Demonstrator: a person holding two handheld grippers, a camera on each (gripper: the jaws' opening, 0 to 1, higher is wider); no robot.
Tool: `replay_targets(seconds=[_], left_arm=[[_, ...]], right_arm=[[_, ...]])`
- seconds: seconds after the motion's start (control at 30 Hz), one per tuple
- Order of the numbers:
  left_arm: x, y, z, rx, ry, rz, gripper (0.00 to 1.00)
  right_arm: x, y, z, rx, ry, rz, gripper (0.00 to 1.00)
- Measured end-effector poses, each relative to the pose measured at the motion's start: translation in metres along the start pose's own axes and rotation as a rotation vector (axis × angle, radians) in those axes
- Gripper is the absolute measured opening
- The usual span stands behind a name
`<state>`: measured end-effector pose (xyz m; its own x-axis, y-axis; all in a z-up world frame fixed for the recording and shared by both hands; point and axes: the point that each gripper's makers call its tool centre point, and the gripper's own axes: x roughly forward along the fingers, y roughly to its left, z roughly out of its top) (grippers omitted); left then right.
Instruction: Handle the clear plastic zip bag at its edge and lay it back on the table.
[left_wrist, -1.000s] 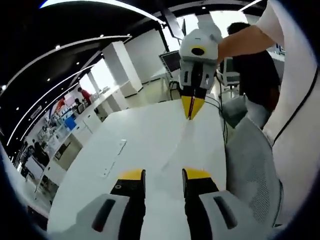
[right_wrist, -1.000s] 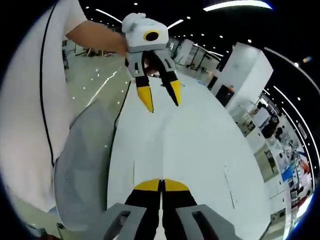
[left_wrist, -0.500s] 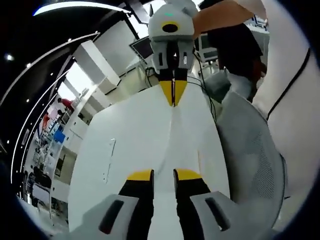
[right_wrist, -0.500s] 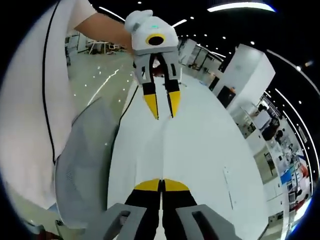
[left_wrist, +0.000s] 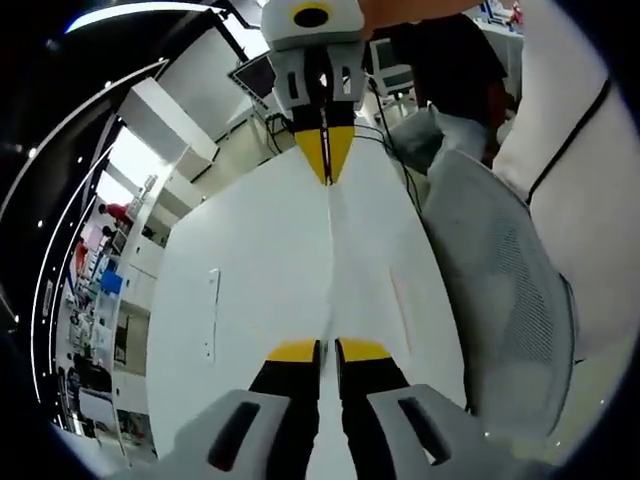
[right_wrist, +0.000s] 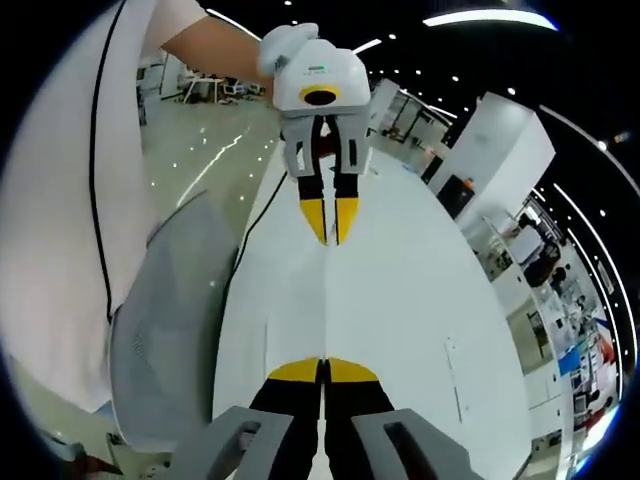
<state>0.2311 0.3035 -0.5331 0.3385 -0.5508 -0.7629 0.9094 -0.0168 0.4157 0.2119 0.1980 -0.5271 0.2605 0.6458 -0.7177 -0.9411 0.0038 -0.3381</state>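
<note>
Where its jaws stood apart a second ago, the left gripper (left_wrist: 327, 350) now has them nearly together on the near edge of the clear plastic zip bag (left_wrist: 330, 265) — the right gripper (right_wrist: 322, 370) stays clamped on the opposite edge. Stretched edge-on above the white table (left_wrist: 240, 260), the bag looks ready for lowering.

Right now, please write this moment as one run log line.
left claw: shut on bag edge | right claw: shut on bag edge | clear zip bag: stretched between, above white table
</note>
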Motion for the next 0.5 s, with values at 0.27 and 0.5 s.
replay_targets(seconds=[0.27, 0.5], left_arm=[[-0.0001, -0.0002, -0.0007, 0.003, 0.014, -0.01, 0.0], [0.0013, -0.0042, -0.0067, 0.005, 0.039, -0.028, 0.0]], right_arm=[[0.0, -0.0025, -0.0004, 0.002, -0.002, -0.004, 0.0], [0.0011, -0.0044, -0.0011, 0.003, -0.003, -0.004, 0.0]])
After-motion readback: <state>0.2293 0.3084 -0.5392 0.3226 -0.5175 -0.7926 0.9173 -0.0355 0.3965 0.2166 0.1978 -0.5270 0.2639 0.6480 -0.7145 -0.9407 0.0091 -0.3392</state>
